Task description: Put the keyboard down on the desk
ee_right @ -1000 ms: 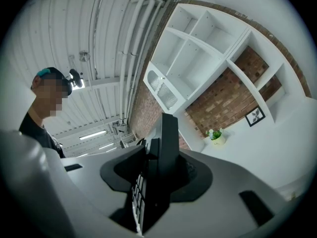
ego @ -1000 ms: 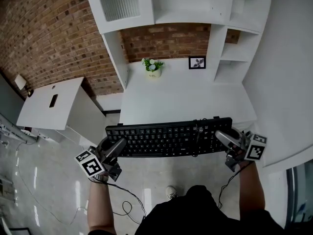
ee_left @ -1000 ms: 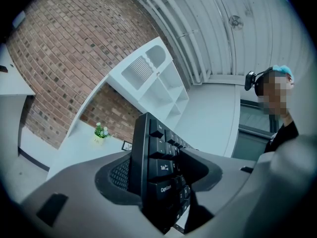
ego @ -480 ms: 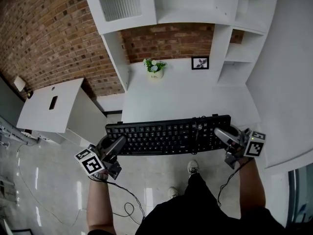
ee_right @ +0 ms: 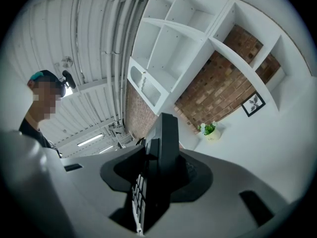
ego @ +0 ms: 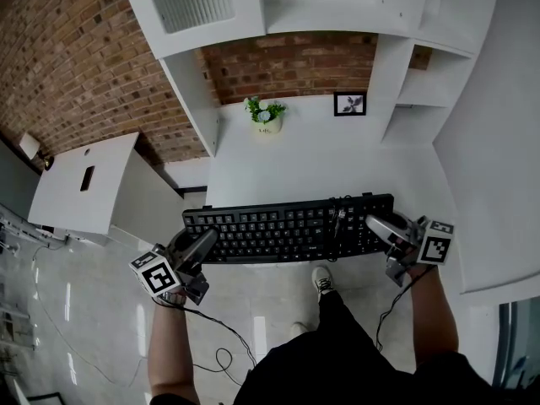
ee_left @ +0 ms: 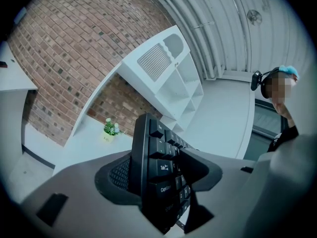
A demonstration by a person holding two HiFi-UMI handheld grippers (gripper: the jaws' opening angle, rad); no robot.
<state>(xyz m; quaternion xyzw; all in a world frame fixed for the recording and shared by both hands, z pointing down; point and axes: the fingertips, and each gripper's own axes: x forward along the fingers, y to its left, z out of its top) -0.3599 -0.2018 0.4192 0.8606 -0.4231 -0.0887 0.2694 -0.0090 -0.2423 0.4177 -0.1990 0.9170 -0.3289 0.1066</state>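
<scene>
Two claws, one in each hand, are both clenched on the single keyboard (ego: 278,230). The left claw (ego: 201,247) grips its left short end and the right claw (ego: 381,226) its right short end, with the pads pressing on the key face and the underside. The keyboard is black, long and flat, with full rows of dark keys. One black cable (ego: 338,219) lies bundled across the keys right of the middle. The keyboard lies level along the near edge of the white bench (ego: 304,163), its long side parallel to that edge and its front rim about over it. Whether its underside touches the bench cannot be told. Both ends are covered by the claws, and the key legends are too small to read from the head view. Toward the far edge of the bench stand one small potted plant (ego: 265,116) and one framed picture (ego: 350,103), against a brick wall (ego: 287,62).
</scene>
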